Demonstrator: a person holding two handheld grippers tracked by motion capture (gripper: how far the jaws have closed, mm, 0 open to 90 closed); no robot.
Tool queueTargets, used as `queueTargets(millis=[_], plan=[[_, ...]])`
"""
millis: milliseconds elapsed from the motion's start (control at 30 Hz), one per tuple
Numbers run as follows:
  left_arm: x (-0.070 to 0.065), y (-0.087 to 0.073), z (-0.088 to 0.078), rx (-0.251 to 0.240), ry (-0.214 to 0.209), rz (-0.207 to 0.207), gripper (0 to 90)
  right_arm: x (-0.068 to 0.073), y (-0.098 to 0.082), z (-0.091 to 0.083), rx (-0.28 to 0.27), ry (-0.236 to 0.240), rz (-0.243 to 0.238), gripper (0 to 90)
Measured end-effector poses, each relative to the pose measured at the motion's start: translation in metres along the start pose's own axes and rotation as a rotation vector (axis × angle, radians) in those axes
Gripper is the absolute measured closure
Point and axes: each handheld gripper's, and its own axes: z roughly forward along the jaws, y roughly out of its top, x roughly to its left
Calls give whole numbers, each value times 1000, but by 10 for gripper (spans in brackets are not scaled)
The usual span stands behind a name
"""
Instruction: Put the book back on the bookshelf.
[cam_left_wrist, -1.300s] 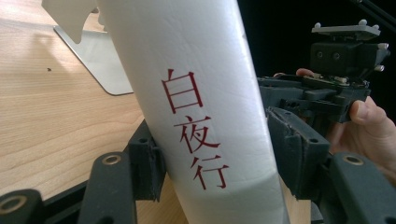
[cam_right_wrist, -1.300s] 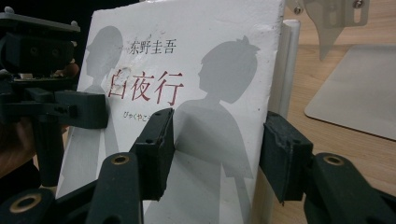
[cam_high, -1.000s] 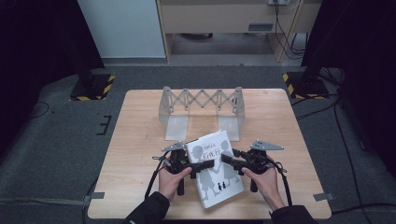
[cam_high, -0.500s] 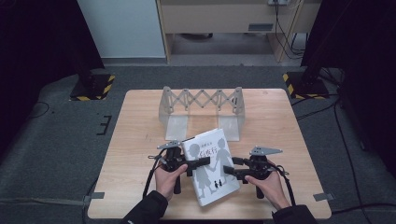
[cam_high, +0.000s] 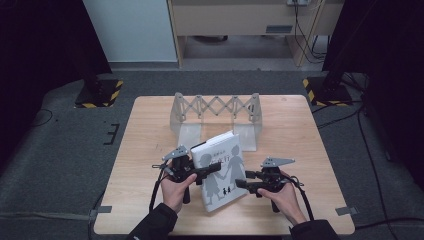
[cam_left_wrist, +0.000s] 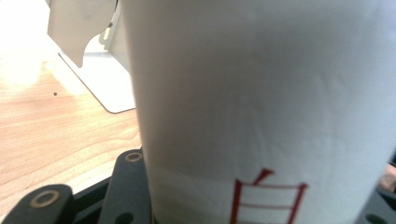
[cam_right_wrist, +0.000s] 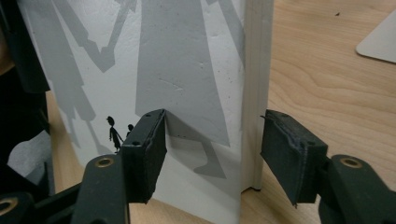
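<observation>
White book (cam_high: 221, 170) with grey hand-holding silhouettes and a red character, near the tabletop's (cam_high: 150, 125) front edge, is clamped by the left gripper (cam_high: 212, 169), while the right gripper's (cam_high: 242, 183) jaws straddle its edge without pressing.

Bare bench (cam_high: 150, 130) to the left and right of the book (cam_high: 220, 172), passable. Behind the book, blocked by the folding metal rack (cam_high: 216, 107). Near edge taken by both hands.

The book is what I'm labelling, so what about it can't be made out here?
- Book title: too small in the high view; cut off by the bottom edge in the left gripper view.
- Its back cover: faces away everywhere.
- Left gripper pads: hidden by the spine.
</observation>
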Motion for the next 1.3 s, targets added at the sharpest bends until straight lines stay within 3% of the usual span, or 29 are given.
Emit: queueTargets(millis=[167, 267, 467, 533, 600, 767, 1100, 1300], plan=[[-1, -3, 1, -23, -11, 5, 501, 2, -1, 3, 21, 37, -12, 430], [-2, -2, 2, -15, -15, 4, 501, 3, -2, 3, 26, 31, -21, 428], [-1, 1, 0, -7, 25, -39, 509, 2, -6, 6, 82, -7, -46, 360], [-1, 3, -3, -10, 48, -32, 511, 1, -6, 6, 101, -39, -67, 362], [-2, 6, -6, -7, 66, -7, 511, -1, -7, 5, 130, -111, -91, 376], [-3, 8, -11, -15, 87, 38, 510, -10, -8, 1, 138, -248, -91, 336], [-12, 12, -9, 19, 95, 74, 512, -17, -10, 0, 187, -321, -113, 308], [-24, 28, -22, 47, 166, 147, 517, -25, -9, -8, 171, -365, -100, 308]])
